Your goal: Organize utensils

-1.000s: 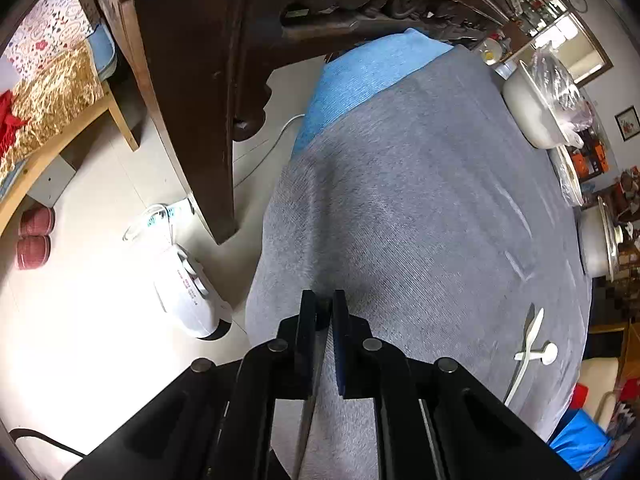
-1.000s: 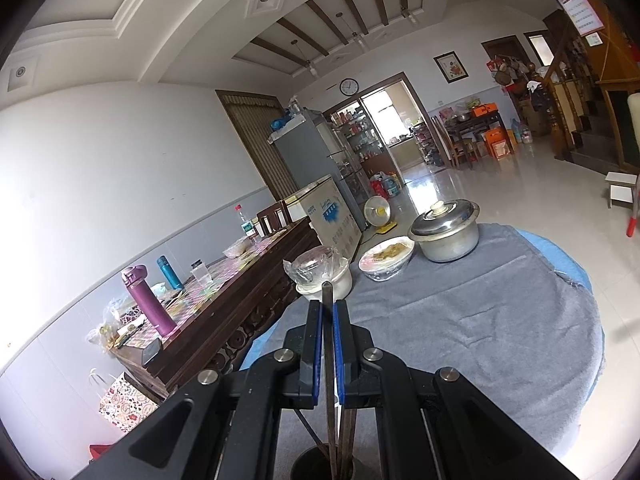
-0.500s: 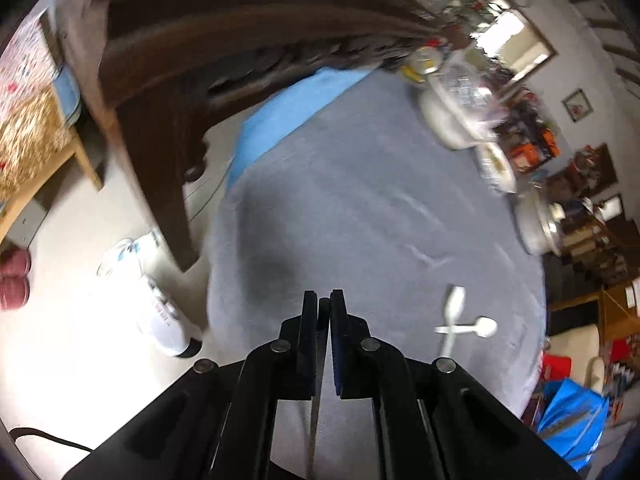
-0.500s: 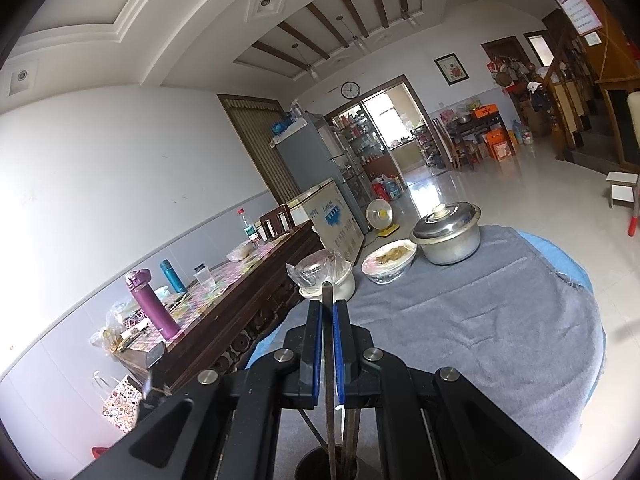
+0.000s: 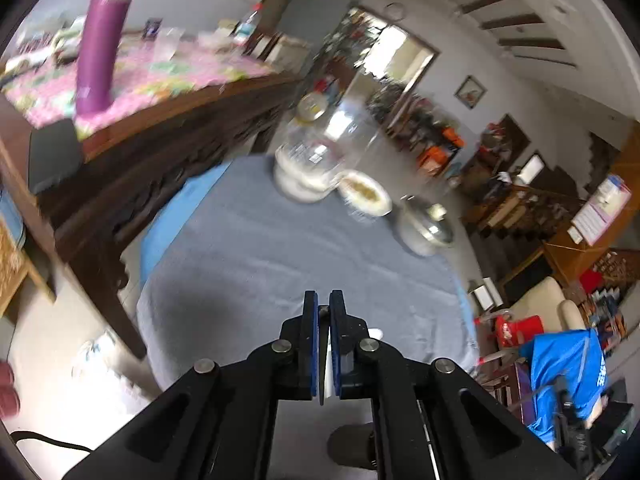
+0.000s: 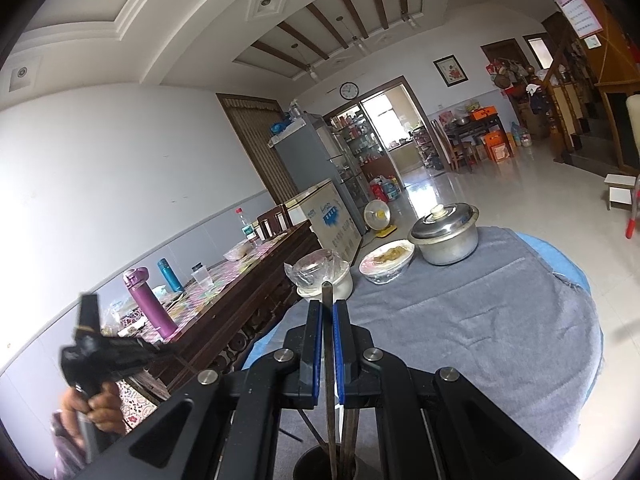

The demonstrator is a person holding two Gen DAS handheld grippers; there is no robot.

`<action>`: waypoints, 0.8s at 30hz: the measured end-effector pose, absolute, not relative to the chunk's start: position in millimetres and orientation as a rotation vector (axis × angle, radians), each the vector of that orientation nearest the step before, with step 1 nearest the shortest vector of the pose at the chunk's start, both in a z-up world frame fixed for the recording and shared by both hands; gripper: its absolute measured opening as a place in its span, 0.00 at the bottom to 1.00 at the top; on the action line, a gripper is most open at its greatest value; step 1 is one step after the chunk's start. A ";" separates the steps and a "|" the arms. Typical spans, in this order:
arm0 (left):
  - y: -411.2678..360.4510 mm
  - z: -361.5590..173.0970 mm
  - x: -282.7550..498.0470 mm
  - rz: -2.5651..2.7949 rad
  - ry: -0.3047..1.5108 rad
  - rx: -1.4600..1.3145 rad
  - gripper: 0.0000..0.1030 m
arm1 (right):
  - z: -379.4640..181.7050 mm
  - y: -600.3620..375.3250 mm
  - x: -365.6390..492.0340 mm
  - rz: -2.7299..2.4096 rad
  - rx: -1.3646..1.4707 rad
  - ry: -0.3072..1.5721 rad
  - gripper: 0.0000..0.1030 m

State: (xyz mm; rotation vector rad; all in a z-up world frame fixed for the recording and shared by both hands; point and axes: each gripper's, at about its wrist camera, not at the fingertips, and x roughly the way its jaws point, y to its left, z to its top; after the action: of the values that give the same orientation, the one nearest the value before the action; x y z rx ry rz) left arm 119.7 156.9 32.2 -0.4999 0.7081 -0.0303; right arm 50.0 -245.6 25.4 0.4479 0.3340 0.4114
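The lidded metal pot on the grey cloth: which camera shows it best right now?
The right wrist view: the lidded metal pot is sharp, lid knob and rim unobstructed, beside the bowl of food. The left wrist view shows the pot from above, but motion-blurred.

You will find no wording clear enough to read; the blue print on the white chest freezer (image 6: 332,216) and the wall poster (image 6: 576,8) are too blurred.
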 end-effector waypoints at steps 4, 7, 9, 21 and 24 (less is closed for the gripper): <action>143.4 62.5 113.8 -0.086 0.644 -0.472 0.05 | 24.9 -243.4 51.0 0.409 0.448 0.339 0.06; 135.7 82.9 110.2 -0.122 0.596 -0.454 0.05 | 25.3 -242.9 51.2 0.407 0.445 0.338 0.06; 130.3 95.7 106.9 -0.145 0.566 -0.439 0.05 | 25.5 -243.2 51.4 0.406 0.446 0.337 0.06; 102.1 135.4 82.5 -0.253 0.485 -0.346 0.05 | 23.3 -241.1 54.5 0.403 0.449 0.350 0.06; 100.1 131.0 82.3 -0.271 0.503 -0.351 0.05 | 23.0 -240.4 55.1 0.402 0.445 0.349 0.06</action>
State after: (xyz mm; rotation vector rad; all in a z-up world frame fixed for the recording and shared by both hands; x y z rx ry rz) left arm 82.3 100.1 131.0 -0.3510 0.5026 -0.2708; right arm 55.1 -240.4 23.0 0.4448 0.3493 0.4018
